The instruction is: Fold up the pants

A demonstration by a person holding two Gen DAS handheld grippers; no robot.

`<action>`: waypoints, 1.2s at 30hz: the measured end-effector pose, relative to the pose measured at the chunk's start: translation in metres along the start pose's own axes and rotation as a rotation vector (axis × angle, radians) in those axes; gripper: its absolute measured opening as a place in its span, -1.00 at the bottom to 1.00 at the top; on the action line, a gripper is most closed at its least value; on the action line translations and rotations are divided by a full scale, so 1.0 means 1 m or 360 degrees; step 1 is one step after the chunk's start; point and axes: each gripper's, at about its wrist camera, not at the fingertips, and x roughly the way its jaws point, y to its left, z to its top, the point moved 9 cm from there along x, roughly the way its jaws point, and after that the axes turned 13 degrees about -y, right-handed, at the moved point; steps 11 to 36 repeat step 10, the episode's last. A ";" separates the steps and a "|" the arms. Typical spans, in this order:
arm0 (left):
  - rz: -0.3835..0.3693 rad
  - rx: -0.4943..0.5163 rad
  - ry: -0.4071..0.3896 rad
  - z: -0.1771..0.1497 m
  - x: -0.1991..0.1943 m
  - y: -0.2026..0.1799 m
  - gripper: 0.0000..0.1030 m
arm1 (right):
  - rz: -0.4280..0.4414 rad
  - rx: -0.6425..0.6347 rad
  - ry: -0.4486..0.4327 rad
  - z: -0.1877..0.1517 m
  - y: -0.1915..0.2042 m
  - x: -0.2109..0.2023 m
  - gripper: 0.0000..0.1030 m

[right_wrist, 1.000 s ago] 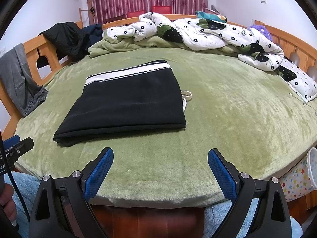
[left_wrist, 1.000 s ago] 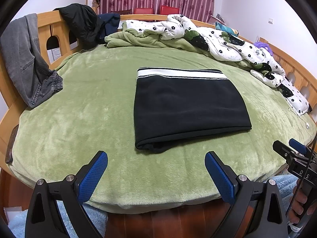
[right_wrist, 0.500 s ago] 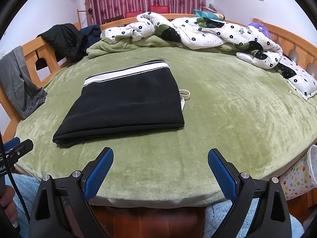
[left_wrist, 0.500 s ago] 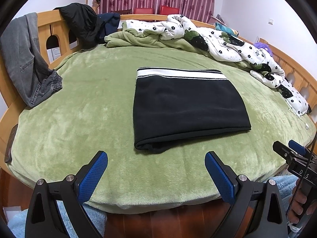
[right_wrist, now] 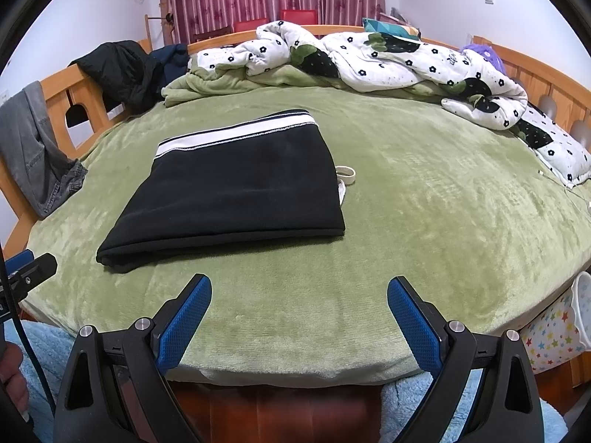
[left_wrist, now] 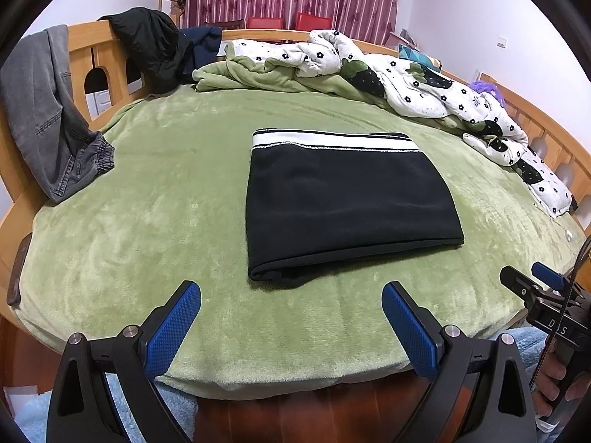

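Observation:
The black pants lie folded into a flat rectangle in the middle of the green bed blanket, white waistband at the far edge. They also show in the right wrist view, with a white drawstring loop poking out at their right side. My left gripper is open and empty, held back at the bed's near edge. My right gripper is open and empty, also at the near edge, apart from the pants.
A flowered white quilt and a bunched green blanket lie along the far and right sides. Grey jeans and a dark jacket hang on the wooden bed rail. A star-patterned bin stands at the right.
Both grippers stay open at the near edge. The views have shifted only slightly; the pants have not moved.

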 end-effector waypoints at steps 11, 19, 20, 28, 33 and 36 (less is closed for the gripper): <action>-0.0013 -0.0007 -0.0016 0.004 -0.002 0.003 0.92 | -0.0006 -0.0022 -0.0002 -0.003 0.004 0.002 0.84; -0.0013 -0.0007 -0.0016 0.004 -0.002 0.003 0.92 | -0.0006 -0.0022 -0.0002 -0.003 0.004 0.002 0.84; -0.0013 -0.0007 -0.0016 0.004 -0.002 0.003 0.92 | -0.0006 -0.0022 -0.0002 -0.003 0.004 0.002 0.84; -0.0013 -0.0007 -0.0016 0.004 -0.002 0.003 0.92 | -0.0006 -0.0022 -0.0002 -0.003 0.004 0.002 0.84; -0.0013 -0.0007 -0.0016 0.004 -0.002 0.003 0.92 | -0.0006 -0.0022 -0.0002 -0.003 0.004 0.002 0.84; -0.0013 -0.0007 -0.0016 0.004 -0.002 0.003 0.92 | -0.0006 -0.0022 -0.0002 -0.003 0.004 0.002 0.84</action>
